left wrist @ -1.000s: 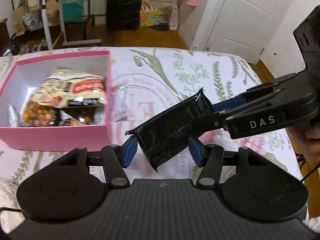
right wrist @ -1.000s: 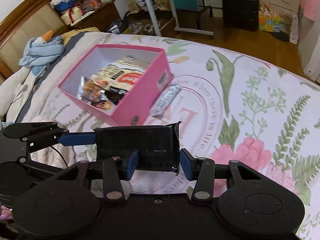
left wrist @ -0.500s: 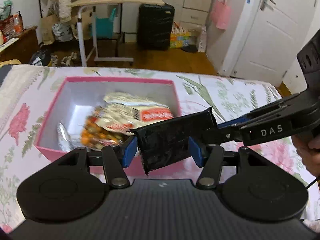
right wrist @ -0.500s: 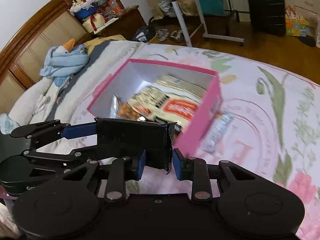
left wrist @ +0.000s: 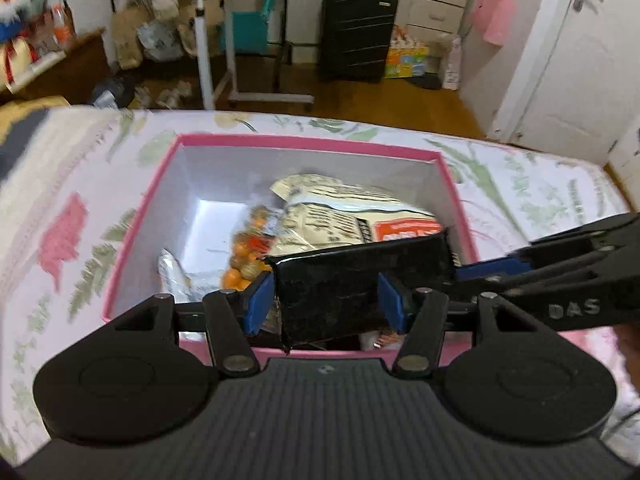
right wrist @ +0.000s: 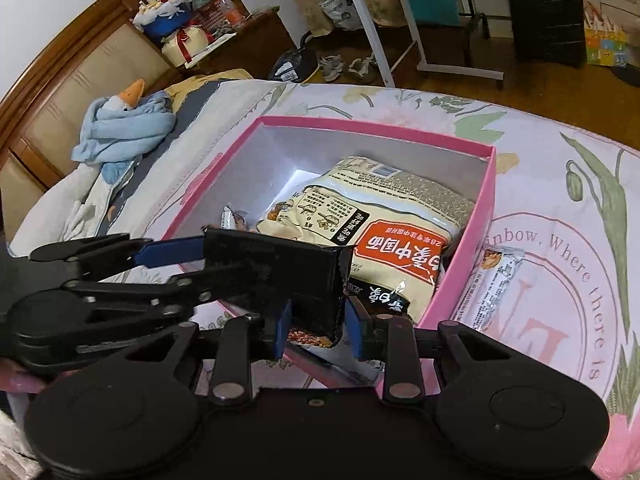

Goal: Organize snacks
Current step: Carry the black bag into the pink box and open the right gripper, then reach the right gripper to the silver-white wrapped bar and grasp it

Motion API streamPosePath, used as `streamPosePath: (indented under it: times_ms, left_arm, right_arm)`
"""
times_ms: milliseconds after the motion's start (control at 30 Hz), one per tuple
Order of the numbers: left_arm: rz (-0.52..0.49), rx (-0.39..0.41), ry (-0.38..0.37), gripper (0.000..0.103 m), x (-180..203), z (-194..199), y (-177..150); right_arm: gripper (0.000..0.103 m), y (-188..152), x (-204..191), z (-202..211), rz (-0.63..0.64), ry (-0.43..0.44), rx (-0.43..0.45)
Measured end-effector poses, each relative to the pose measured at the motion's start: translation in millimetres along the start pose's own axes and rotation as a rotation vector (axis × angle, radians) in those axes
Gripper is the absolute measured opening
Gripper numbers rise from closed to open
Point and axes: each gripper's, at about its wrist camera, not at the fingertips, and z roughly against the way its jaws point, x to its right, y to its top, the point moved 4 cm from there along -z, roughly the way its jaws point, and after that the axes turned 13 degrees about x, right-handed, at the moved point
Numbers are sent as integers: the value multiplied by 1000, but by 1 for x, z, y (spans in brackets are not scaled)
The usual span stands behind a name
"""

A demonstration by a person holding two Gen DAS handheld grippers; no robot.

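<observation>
Left wrist view: a bed (left wrist: 520, 184) with a flowered cover carries a pink box (left wrist: 304, 145), open at the top, which fills the middle of the picture. Inside it, toward 1 o'clock, lies a big cream bag of noodles (right wrist: 384, 216). A clear bag of orange snacks (left wrist: 244, 252) sits just beside that at 9 o'clock.

A black packet (left wrist: 344, 280) hangs lengthwise over the box's near edge, above what is already inside and not yet resting on it. Outside the box, just off its wall at 3 o'clock in the right wrist view, a small silver bar (right wrist: 496, 280) lies on the bed.

The step in hand looks like putting the black packet into the box. Next, it likely needs lowering toward the free floor at 10 o'clock, then both grips must let go together so it lands flat. The silver bar would be left to collect.

The left tongs (left wrist: 325, 304) are clenched across the packet's width, tilted steeply down, and reach in from 9 o'clock in the right wrist view. The right tongs (right wrist: 318, 322) are angled down likewise and hold the packet's other end between their pads. Their jaws are opening, though the pads appear to touch it on both sides.
</observation>
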Motion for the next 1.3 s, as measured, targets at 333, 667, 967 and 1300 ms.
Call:
streamPosePath:
  times_ms: [333, 667, 967, 1300]
  left_arm:
    - [-68, 3, 51, 58, 17, 7, -5]
    - [8, -6, -60, 54, 97, 35, -11]
    - [33, -19, 8, 50, 183, 13, -43]
    - [-21, 57, 240, 43, 224, -48, -74]
  right_arm:
    - [39, -2, 15, 45, 115, 55, 169]
    - [39, 9, 91, 74, -14, 17, 126]
    - [40, 7, 131, 73, -102, 58, 66]
    - [44, 6, 162, 35, -209, 160, -70]
